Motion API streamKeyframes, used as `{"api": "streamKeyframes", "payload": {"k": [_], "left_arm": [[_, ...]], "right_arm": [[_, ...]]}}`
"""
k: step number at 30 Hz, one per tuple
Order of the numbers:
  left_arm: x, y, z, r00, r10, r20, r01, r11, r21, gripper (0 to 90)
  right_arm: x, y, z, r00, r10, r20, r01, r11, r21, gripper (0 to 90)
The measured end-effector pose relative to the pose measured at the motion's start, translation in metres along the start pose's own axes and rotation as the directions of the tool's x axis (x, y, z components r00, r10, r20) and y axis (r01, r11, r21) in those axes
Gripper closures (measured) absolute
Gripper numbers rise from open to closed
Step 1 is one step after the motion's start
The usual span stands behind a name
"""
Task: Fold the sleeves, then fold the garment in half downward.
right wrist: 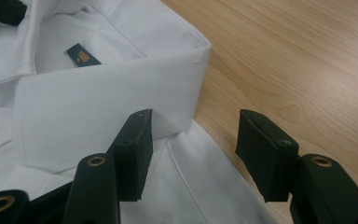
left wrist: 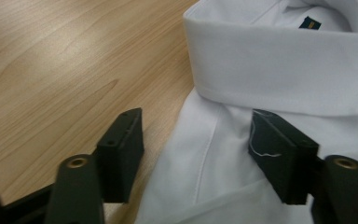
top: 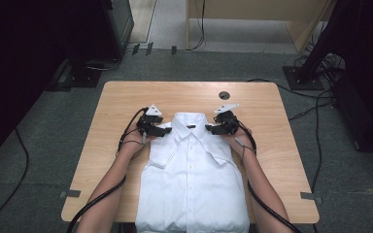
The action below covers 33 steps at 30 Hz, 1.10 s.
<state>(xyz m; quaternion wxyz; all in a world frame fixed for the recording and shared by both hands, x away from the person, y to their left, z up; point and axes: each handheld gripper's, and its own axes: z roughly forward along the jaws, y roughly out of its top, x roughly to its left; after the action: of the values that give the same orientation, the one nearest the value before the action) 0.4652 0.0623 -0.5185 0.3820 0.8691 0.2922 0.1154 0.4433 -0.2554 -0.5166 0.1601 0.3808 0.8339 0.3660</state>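
L claw (left wrist: 196,140) jaws apart, straddling shoulder edge of white button-up cotton shirt (top: 194,170), not yet pinching. R claw (right wrist: 191,154) same, mirrored by collar (right wrist: 107,112). Likely symmetric grab for a fold. Shirt flat, face-up, near edge of light wooden table (top: 121,97).

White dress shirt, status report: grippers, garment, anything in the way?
Left gripper and right gripper open, straddling the shoulder edges beside the collar. White button-up dress shirt flat on the light wooden table, folded, unheld. Nothing in the way.
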Motion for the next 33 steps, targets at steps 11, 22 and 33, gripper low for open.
{"api": "streamKeyframes", "payload": {"k": [11, 22, 33], "left_arm": [[-0.007, 0.003, -0.001, 0.9999, 0.017, 0.002, -0.017, 0.9995, 0.025, 52.3], [-0.013, 0.007, -0.003, 0.9980, 0.013, 0.061, -0.017, 0.9978, 0.064, 85.9], [-0.011, 0.010, -0.004, 0.9988, -0.029, 0.040, 0.026, 0.9978, 0.061, 88.0]], "right_arm": [[-0.001, -0.002, 0.005, 0.9996, 0.004, -0.029, -0.004, 1.000, -0.005, 55.6], [0.003, -0.001, 0.002, 0.9956, 0.007, -0.094, -0.006, 1.000, 0.015, 85.5], [0.007, 0.005, -0.003, 0.9983, -0.024, -0.052, 0.024, 1.000, 0.011, 88.3]]}}
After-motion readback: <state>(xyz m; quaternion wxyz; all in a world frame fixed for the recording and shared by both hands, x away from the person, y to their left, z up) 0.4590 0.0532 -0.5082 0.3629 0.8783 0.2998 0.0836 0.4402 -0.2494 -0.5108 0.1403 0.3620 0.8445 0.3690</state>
